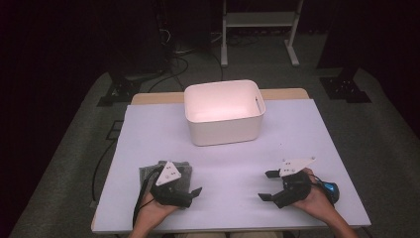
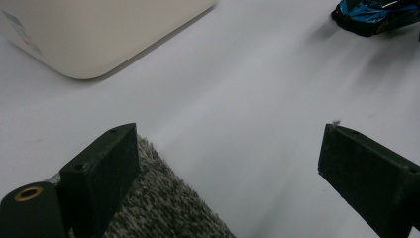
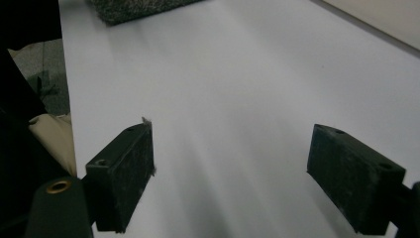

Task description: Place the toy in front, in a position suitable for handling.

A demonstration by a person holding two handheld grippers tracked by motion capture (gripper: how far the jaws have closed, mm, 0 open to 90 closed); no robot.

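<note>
With both the left tongs (image 1: 195, 191) and the right tongs (image 1: 267, 185) spread wide and grasping nothing, the grey cloth (image 1: 166, 174) lay on the counter (image 1: 233, 163) under the left tongs, where a shallow pinch might have merely slid off its pile without lifting it.

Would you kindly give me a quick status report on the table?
Both claws open, left claw, right claw. Grey cloth under left claw, not gripped. White bin upright, path unobstructed.
</note>
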